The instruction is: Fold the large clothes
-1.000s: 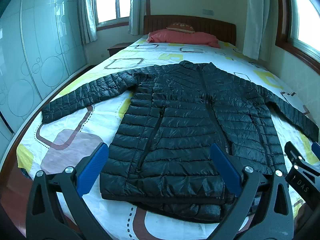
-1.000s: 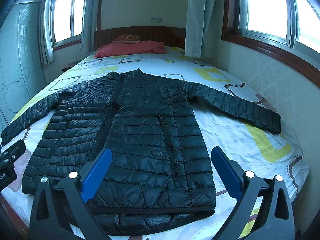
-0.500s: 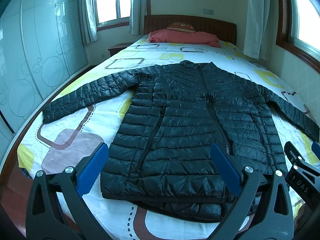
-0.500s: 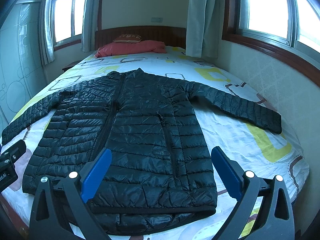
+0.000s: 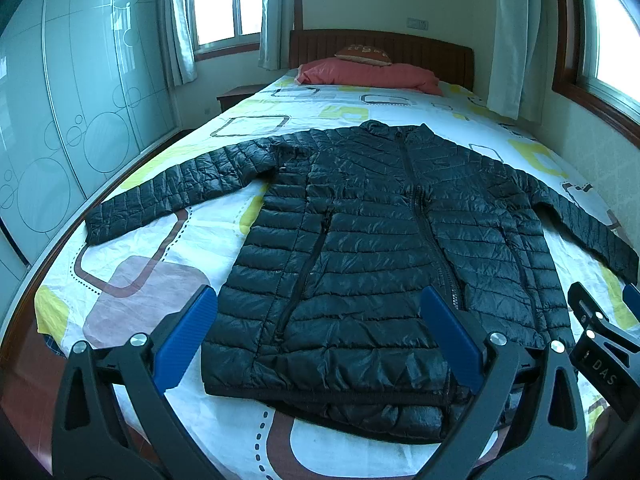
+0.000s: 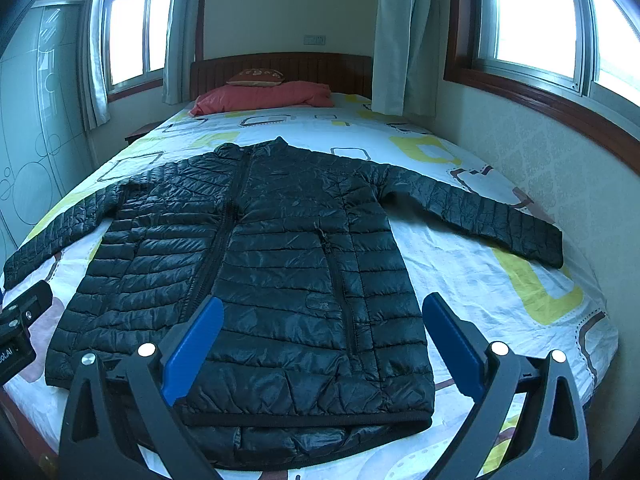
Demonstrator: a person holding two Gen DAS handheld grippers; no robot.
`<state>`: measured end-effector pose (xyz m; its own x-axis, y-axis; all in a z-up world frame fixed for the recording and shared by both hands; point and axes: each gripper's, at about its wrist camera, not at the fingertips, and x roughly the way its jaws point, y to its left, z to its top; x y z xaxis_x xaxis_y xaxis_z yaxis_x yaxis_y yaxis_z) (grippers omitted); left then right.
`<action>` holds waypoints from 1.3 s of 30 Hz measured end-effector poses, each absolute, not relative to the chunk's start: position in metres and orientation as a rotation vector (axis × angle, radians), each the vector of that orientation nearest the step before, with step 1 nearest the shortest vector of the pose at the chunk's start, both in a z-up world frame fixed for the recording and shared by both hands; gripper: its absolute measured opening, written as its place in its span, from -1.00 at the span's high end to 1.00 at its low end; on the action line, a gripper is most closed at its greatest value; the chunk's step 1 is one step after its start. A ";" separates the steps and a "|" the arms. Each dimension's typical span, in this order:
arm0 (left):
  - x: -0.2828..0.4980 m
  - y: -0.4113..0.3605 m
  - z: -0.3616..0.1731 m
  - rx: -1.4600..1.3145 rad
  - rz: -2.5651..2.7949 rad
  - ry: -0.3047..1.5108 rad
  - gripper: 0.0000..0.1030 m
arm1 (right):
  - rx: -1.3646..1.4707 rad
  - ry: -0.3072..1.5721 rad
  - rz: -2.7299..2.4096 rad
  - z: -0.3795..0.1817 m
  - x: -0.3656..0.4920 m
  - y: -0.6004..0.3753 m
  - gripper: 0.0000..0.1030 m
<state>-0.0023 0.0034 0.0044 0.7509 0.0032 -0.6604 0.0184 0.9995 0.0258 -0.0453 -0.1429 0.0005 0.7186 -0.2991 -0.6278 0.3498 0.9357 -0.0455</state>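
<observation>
A black quilted puffer jacket (image 5: 380,240) lies flat, front up and zipped, on the bed, both sleeves spread out to the sides; it also shows in the right wrist view (image 6: 260,264). My left gripper (image 5: 318,332) is open and empty, held above the jacket's hem at the near left. My right gripper (image 6: 318,340) is open and empty, above the hem at the near right. The right gripper's body shows at the left wrist view's right edge (image 5: 604,344).
The bed (image 5: 132,280) has a white sheet with yellow and brown shapes. A red pillow (image 5: 368,74) lies by the wooden headboard. A glass wardrobe (image 5: 60,120) stands left. A wall with windows (image 6: 540,168) runs along the bed's right side.
Both grippers have drifted slightly back and up, so the jacket sits a little lower in view. Nothing has been grasped.
</observation>
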 end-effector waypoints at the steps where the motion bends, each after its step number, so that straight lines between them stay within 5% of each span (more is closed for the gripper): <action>1: -0.002 0.004 0.004 0.032 -0.008 0.722 -0.96 | 0.077 0.681 -0.360 0.001 -0.045 -0.143 -0.93; 39: -0.005 -0.001 0.002 0.034 -0.004 0.721 -0.96 | 0.073 0.691 -0.352 0.003 -0.045 -0.137 -0.93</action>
<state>-0.0049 -0.0010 0.0023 0.7510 0.0078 -0.6602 0.0158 0.9994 0.0297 -0.0445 -0.1373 0.0028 0.7143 -0.2938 -0.6352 0.3419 0.9384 -0.0496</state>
